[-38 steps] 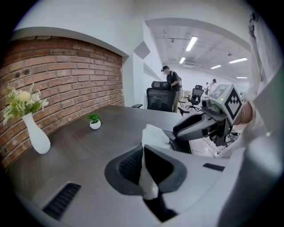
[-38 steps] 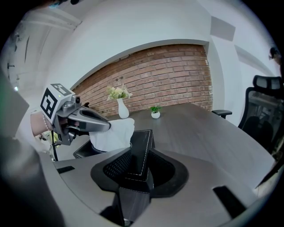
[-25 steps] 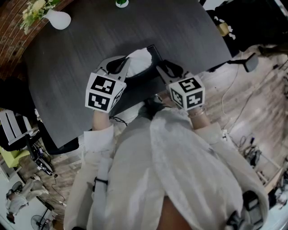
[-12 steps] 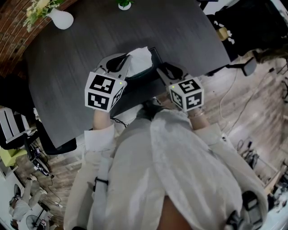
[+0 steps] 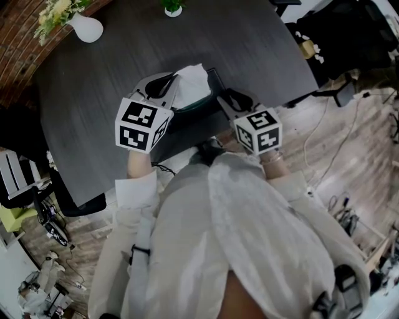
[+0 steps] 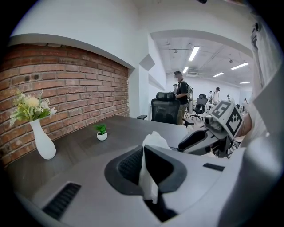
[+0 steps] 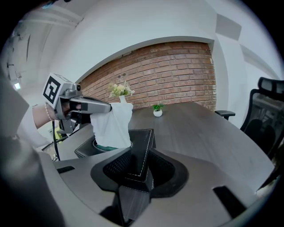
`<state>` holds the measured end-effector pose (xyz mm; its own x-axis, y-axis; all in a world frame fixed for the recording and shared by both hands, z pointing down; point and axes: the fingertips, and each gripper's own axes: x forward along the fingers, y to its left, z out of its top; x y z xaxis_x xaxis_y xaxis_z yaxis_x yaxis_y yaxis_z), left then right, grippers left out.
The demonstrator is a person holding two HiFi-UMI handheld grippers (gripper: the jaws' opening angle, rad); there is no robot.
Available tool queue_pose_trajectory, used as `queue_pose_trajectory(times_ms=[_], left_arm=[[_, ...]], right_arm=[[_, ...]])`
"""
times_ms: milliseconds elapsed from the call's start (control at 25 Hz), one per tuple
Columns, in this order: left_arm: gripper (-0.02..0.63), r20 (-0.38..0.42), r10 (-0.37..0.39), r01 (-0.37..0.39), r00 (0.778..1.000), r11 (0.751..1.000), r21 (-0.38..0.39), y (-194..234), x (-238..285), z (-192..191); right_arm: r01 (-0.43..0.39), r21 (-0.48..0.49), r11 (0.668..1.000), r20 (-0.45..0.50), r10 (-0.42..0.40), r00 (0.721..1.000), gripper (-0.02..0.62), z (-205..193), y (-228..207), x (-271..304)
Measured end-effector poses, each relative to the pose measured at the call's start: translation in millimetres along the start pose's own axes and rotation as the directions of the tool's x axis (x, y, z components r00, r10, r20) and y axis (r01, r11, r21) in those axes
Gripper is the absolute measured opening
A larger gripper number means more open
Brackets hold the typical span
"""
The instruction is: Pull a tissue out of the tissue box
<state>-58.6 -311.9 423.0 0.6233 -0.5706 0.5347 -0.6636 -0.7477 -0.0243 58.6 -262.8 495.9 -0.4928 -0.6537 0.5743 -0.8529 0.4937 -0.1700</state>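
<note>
A black tissue box (image 5: 213, 80) sits on the dark table (image 5: 93, 93), near its front edge. In the right gripper view, my right gripper (image 7: 138, 170) is shut on the box's near edge (image 7: 141, 142). My left gripper (image 5: 176, 84) is shut on a white tissue (image 5: 192, 82) that stands up out of the box's opening. The left gripper view shows the tissue (image 6: 156, 138) pinched between the jaws of the left gripper (image 6: 145, 153). From the right gripper view, the left gripper (image 7: 106, 106) holds the top of the tissue (image 7: 113, 126), whose lower end is still in the box.
A white vase with flowers (image 5: 87, 28) and a small potted plant (image 5: 173, 7) stand at the table's far side. Office chairs (image 6: 165, 111) and a standing person (image 6: 182, 91) are beyond the table. Cables (image 5: 324, 137) lie on the floor at right.
The left gripper has shifted slightly with the tissue still in its jaws. The right gripper has stayed in place on the box.
</note>
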Motion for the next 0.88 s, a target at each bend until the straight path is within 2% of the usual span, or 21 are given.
queue_pose_trajectory(times_ms=[880], left_arm=[[0.009, 0.029, 0.041, -0.041, 0.999, 0.999, -0.001, 18, -9, 15]], right_arm=[[-0.018, 0.007, 1.0, 0.003, 0.018, 1.0, 0.11, -1, -1, 0]])
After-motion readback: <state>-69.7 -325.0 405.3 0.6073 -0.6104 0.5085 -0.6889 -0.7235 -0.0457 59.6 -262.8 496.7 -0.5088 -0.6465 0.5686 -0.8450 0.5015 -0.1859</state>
